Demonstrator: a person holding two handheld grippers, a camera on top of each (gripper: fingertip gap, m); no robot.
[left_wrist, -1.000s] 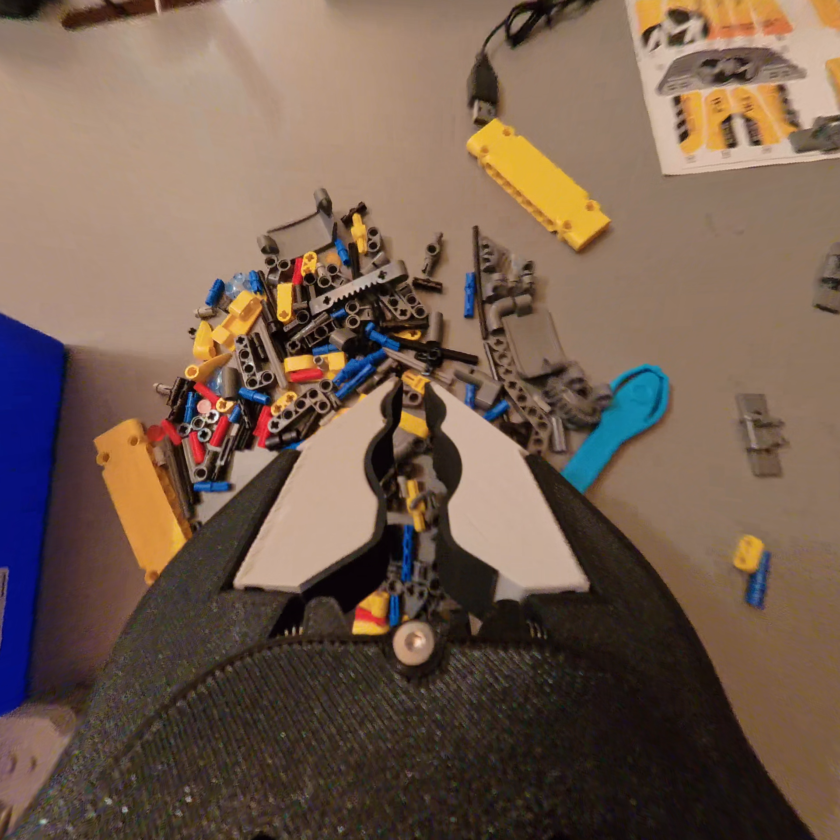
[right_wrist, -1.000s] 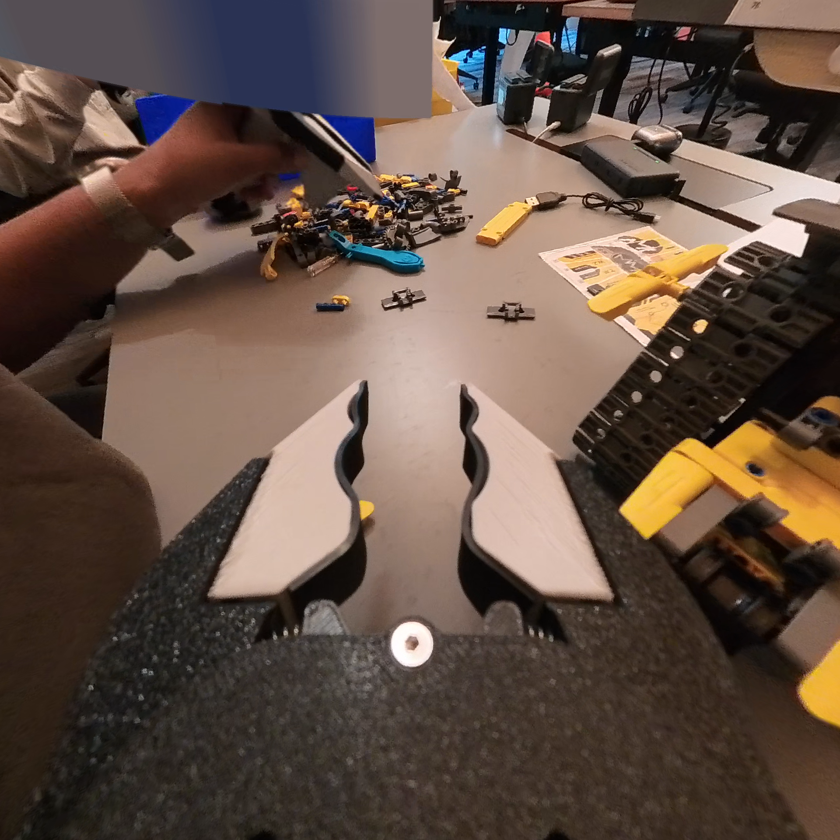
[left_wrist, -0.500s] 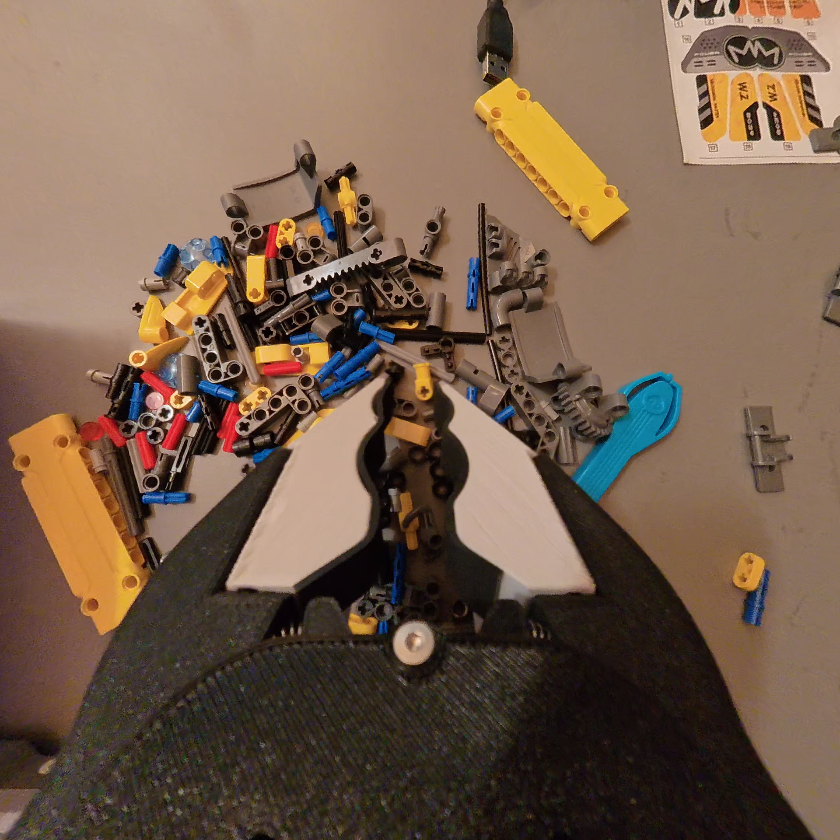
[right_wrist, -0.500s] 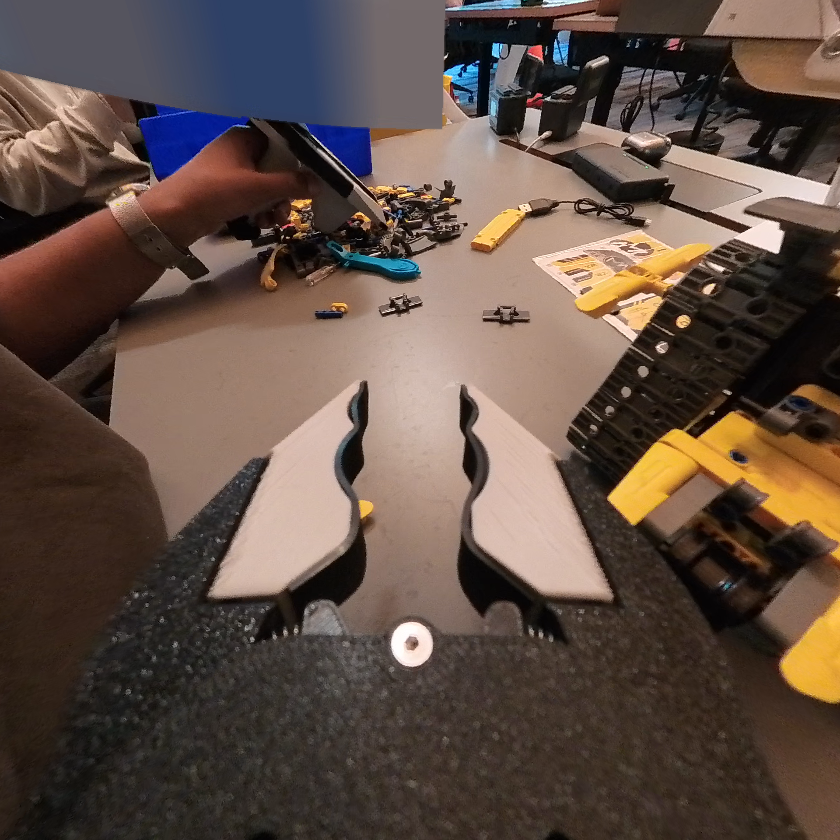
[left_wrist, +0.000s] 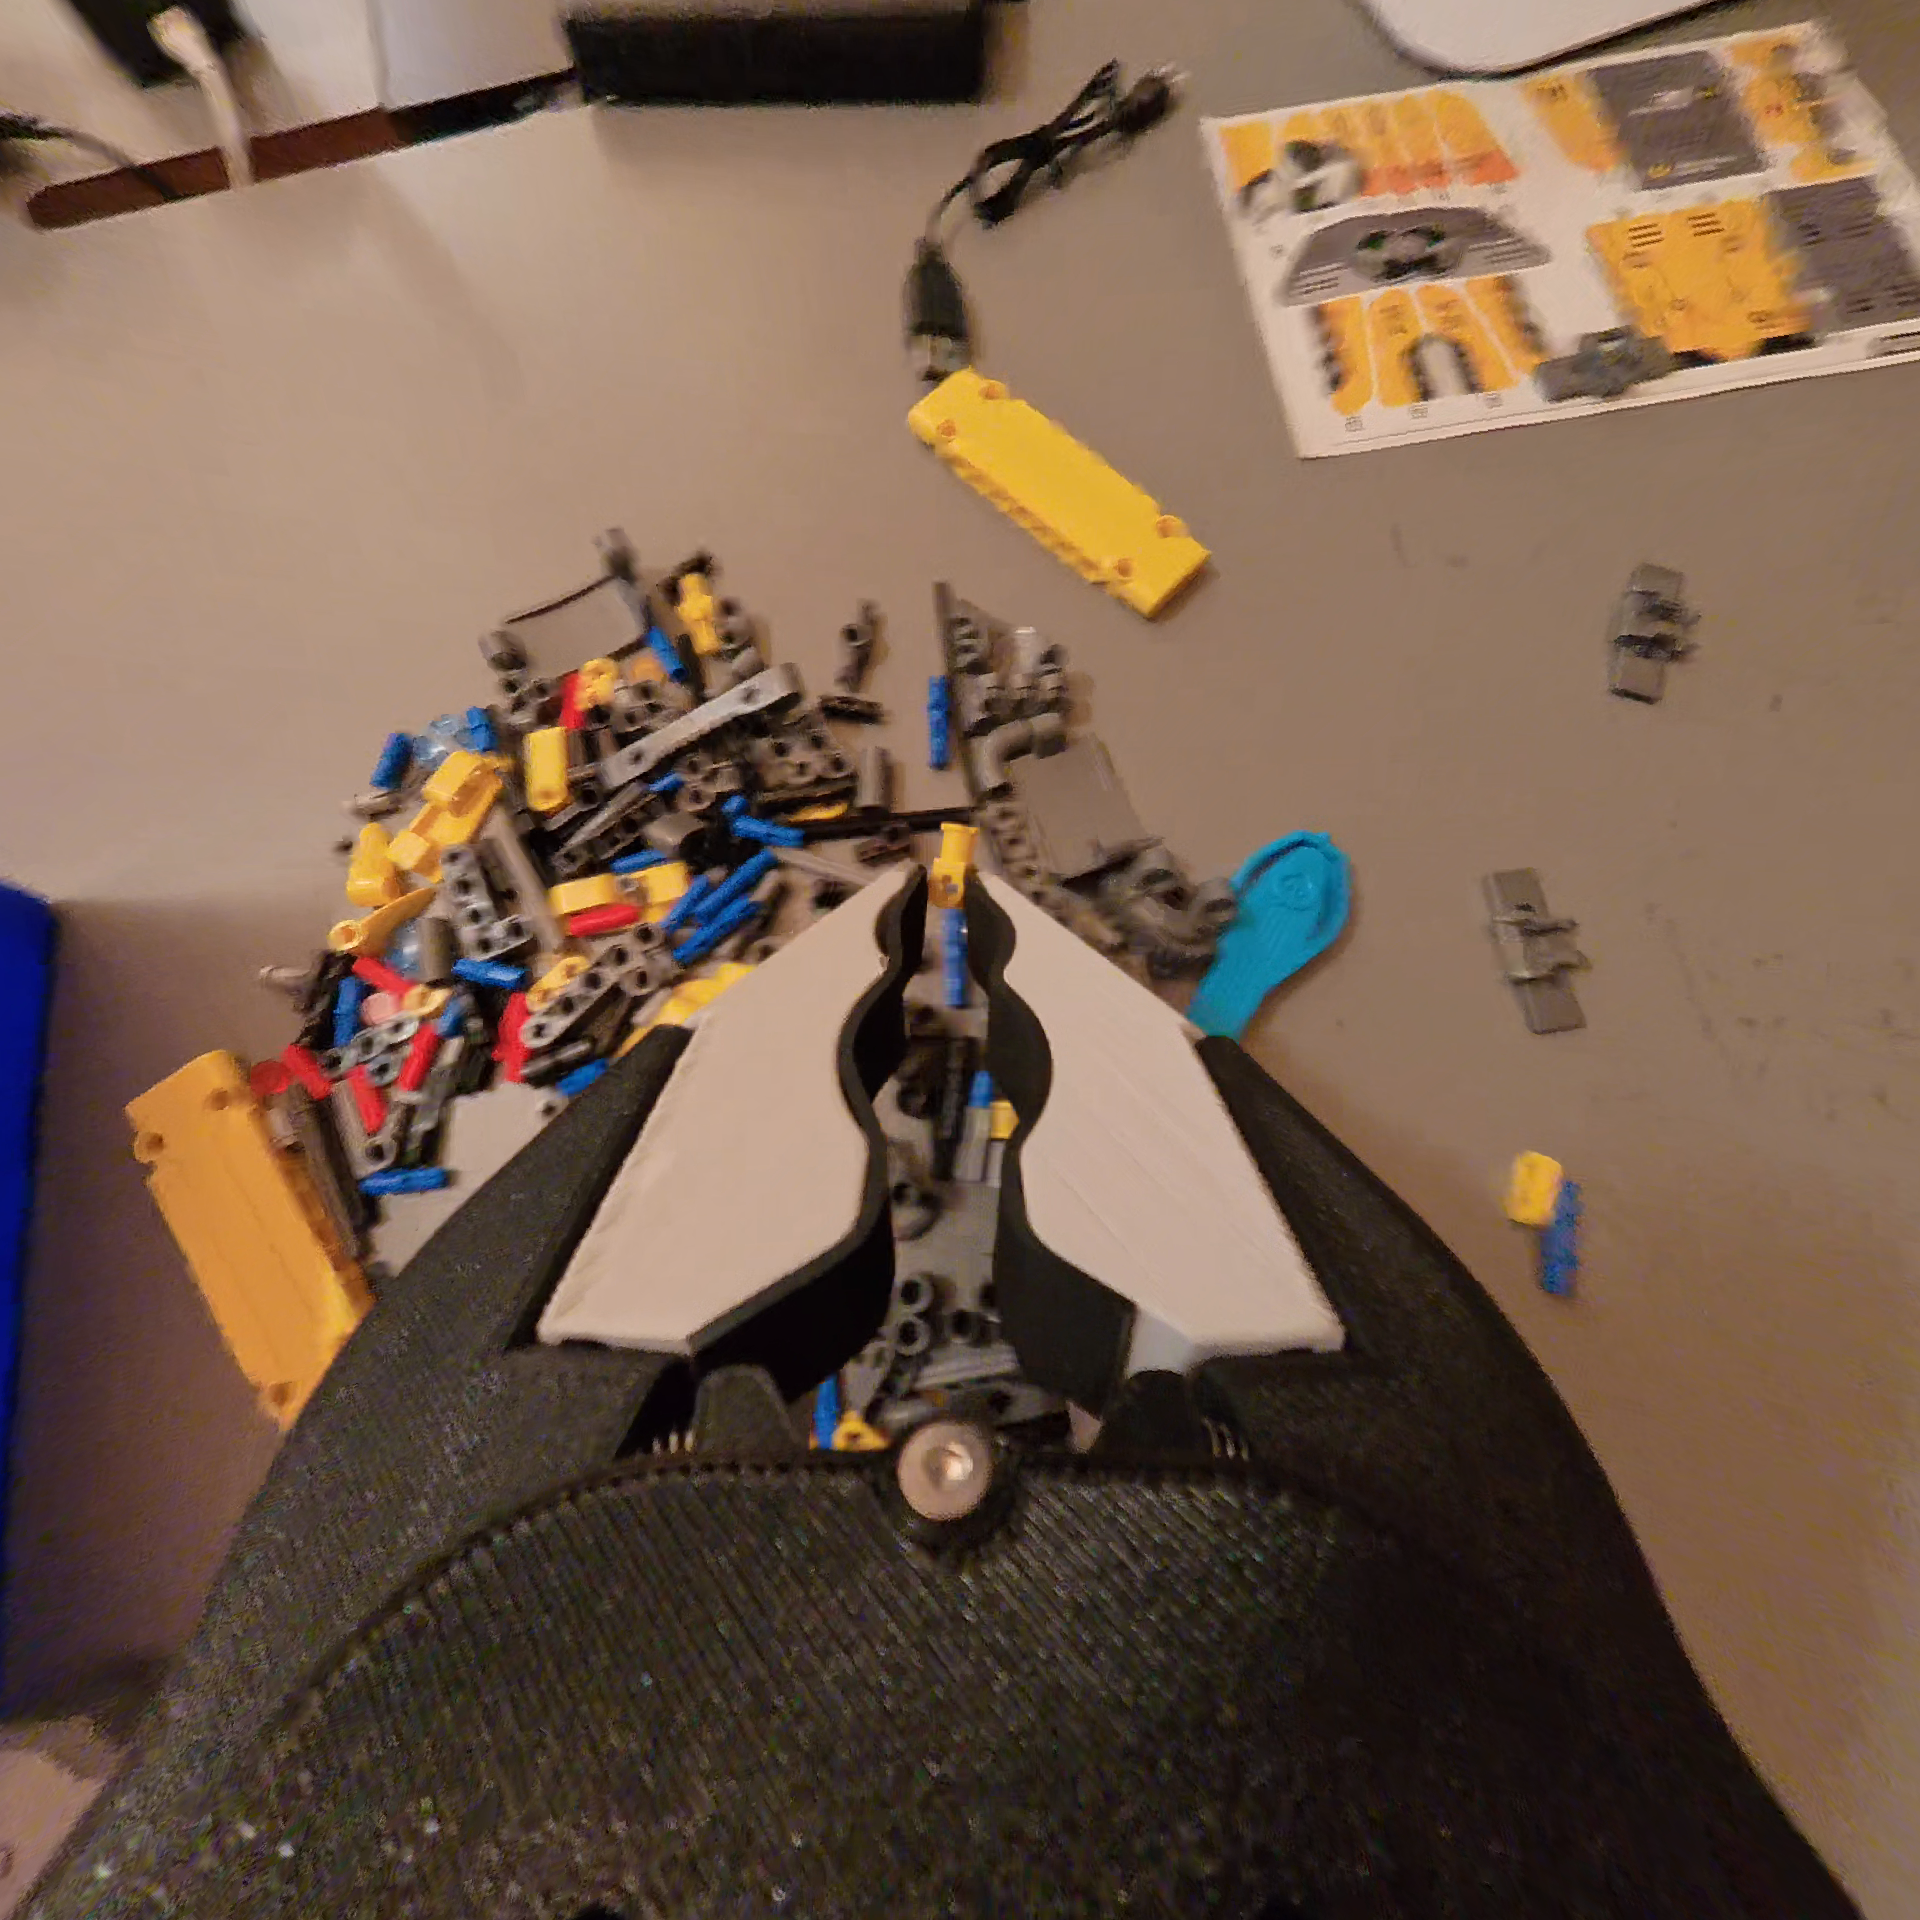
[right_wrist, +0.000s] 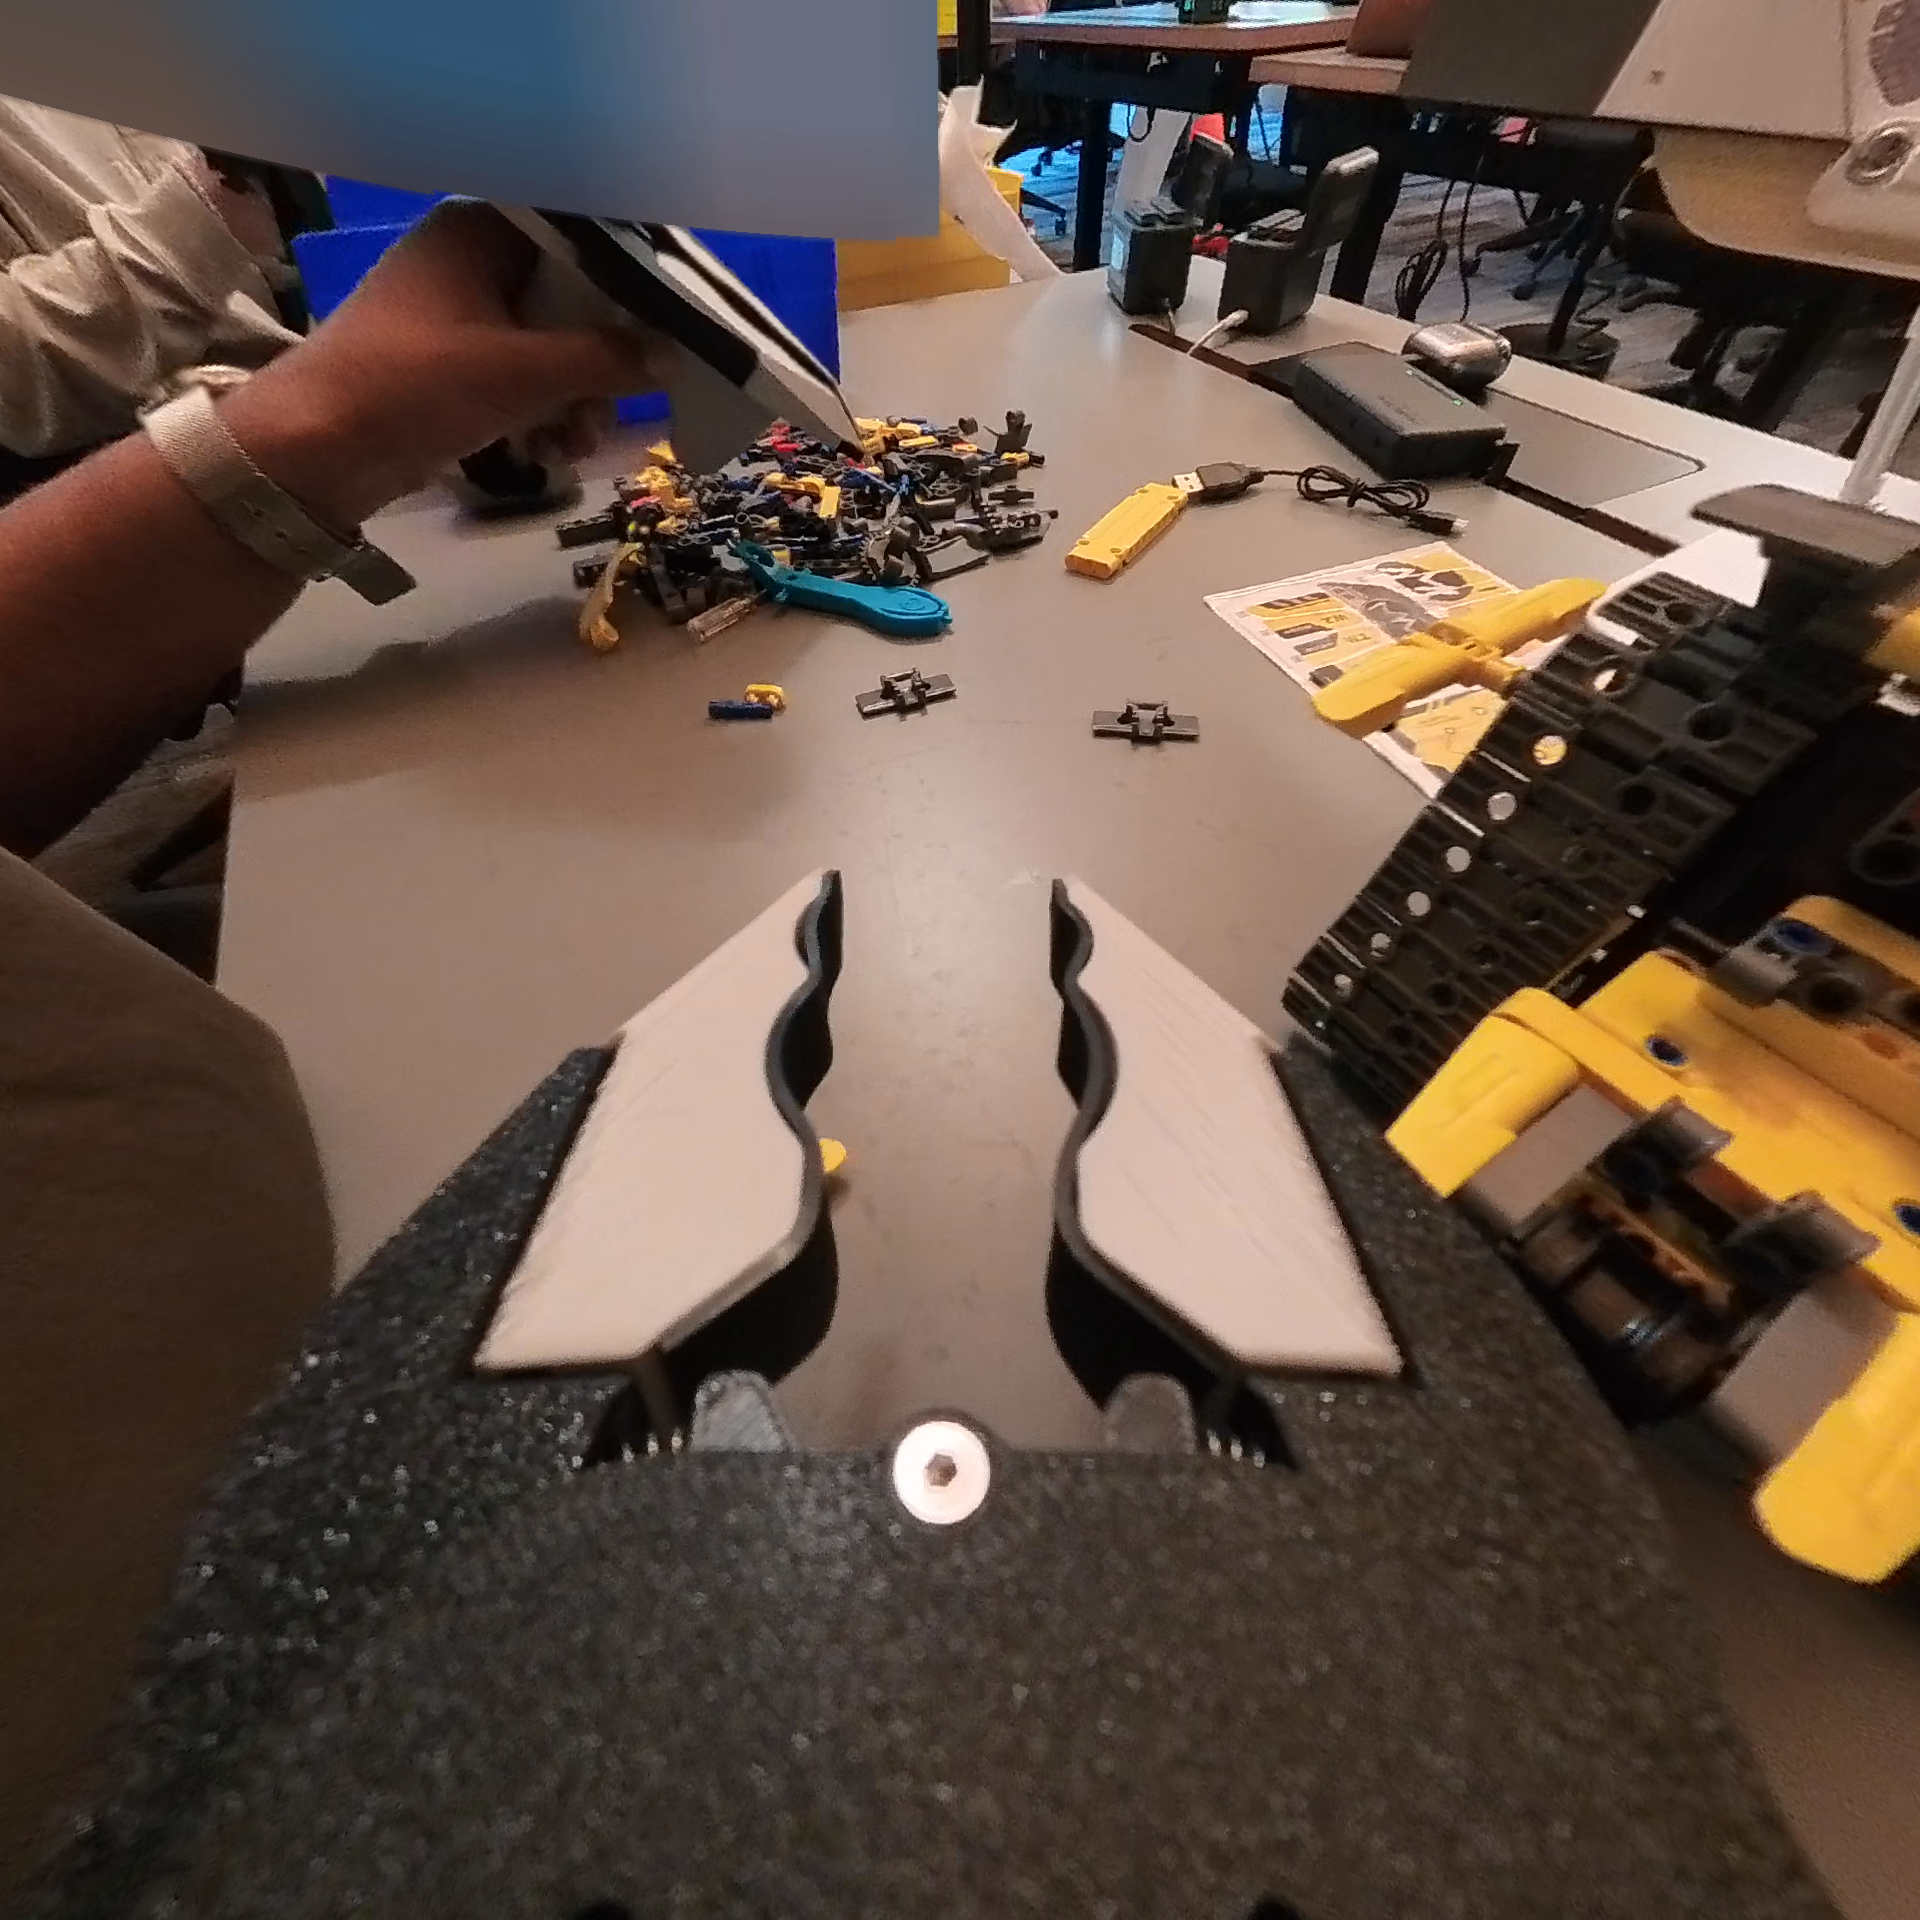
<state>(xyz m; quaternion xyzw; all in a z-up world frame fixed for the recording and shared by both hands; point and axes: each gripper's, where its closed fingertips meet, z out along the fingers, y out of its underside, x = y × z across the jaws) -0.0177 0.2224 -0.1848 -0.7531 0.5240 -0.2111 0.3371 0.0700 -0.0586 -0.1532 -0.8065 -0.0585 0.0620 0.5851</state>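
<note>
The left gripper (left_wrist: 948, 881) is pinching a small yellow connector (left_wrist: 950, 862), pointing toward twelve o'clock, above the grey table (left_wrist: 416, 416); the right gripper (right_wrist: 943, 896) is resting spread.

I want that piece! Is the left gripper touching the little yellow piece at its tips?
Touching. The left wrist view shows the left gripper pinching the small yellow piece.

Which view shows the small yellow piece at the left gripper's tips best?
The left wrist view: the small yellow piece sits pinched between the left gripper tips, above the pile of parts. The right wrist view shows that gripper far off; the piece cannot be made out.
</note>
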